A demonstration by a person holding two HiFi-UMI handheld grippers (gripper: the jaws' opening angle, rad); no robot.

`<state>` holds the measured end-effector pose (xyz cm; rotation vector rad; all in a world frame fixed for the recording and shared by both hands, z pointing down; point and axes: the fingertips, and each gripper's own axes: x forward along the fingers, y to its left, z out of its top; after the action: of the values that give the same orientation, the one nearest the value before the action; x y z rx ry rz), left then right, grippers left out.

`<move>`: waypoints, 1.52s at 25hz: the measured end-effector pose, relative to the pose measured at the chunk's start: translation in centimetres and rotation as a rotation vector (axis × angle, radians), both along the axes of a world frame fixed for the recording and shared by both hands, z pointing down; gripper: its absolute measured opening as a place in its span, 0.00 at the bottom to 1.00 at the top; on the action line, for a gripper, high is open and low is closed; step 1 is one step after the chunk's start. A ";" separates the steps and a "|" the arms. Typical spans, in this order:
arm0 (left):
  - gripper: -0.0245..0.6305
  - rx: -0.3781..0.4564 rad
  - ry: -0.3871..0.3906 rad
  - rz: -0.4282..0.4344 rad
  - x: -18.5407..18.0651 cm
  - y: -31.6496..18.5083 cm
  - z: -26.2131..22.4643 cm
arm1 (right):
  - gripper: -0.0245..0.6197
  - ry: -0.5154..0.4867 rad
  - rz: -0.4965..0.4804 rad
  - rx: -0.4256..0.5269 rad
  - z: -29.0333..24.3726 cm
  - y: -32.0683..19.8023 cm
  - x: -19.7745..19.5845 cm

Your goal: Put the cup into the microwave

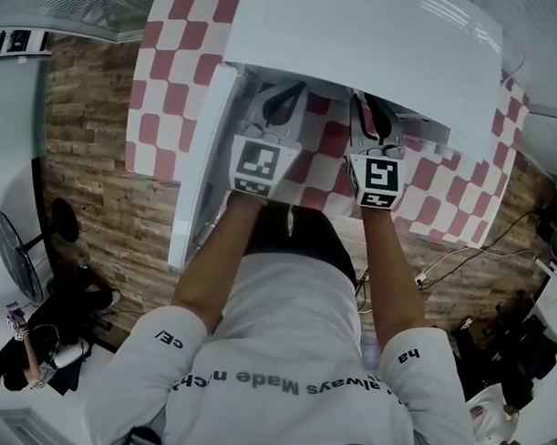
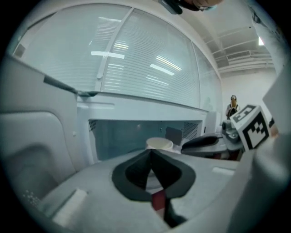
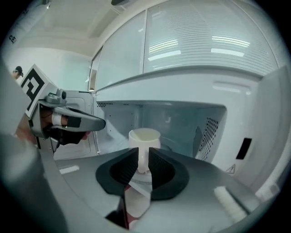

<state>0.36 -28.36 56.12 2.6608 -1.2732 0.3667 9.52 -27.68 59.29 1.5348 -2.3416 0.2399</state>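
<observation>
Red-and-white checked counter (image 1: 166, 130) carries the open microwave (image 1: 363, 41), and the white cup (image 3: 144, 135) is inside its cavity. The right claw (image 3: 142, 157) is narrowed to a slit, pinching the cup's handle. The left claw (image 2: 150, 154), beside it at the opening, is fully closed and holds nothing.

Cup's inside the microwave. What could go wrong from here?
The right gripper seems shut on the cup inside the microwave; pulling back before opening could drag or tip it. The left gripper, shut and empty, sits close beside it at the opening, so the two could bump.
</observation>
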 end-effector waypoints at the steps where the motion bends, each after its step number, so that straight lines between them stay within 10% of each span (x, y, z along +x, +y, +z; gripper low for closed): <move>1: 0.04 -0.001 0.004 0.001 0.0 0.3 -0.5 | 0.15 -0.002 -0.004 0.001 -0.5 0.4 0.1; 38: 0.04 0.132 0.203 0.147 1.9 10.2 -26.2 | 0.10 -0.113 -0.162 0.119 -28.4 10.7 -0.7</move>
<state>2.24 -18.15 29.87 2.8239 -1.0800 0.0288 8.85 -16.95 30.87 1.4068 -2.5954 0.1538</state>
